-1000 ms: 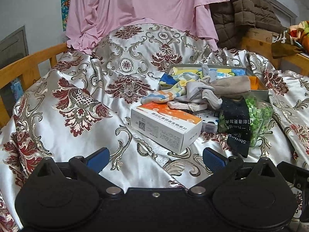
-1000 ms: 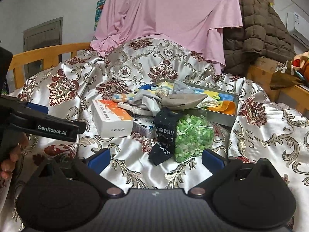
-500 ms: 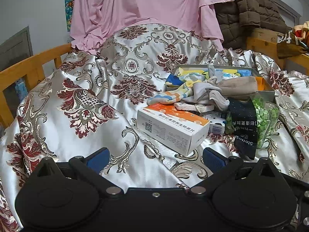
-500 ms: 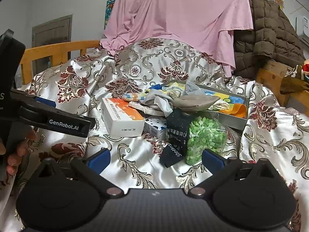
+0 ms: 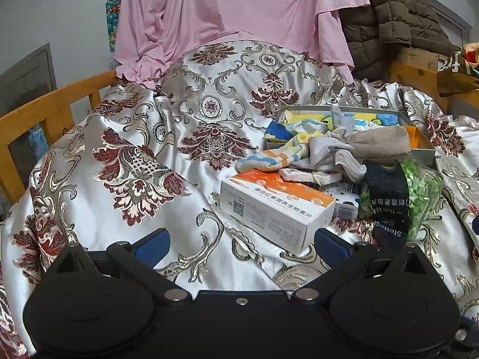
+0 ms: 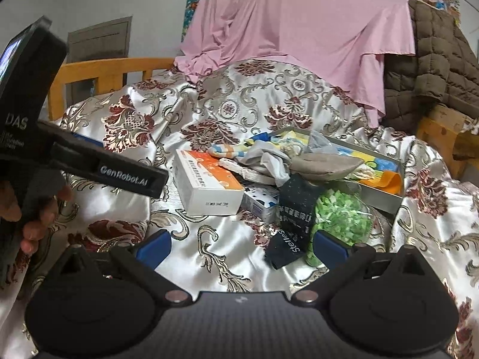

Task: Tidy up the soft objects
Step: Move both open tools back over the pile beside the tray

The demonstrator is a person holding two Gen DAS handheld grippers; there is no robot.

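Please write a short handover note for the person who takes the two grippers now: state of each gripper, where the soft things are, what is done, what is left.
Left gripper: open, empty, hovering before the white and orange carton.
Right gripper: open, empty, near the black sock.
Soft things: the black sock lies over the bag of green pieces; the beige sock, grey cloth and striped sock spill over the near edge of the grey tray.
Done: some coloured cloth lies in the tray.
Left: nothing is gripped yet; the heaped socks still need sorting.
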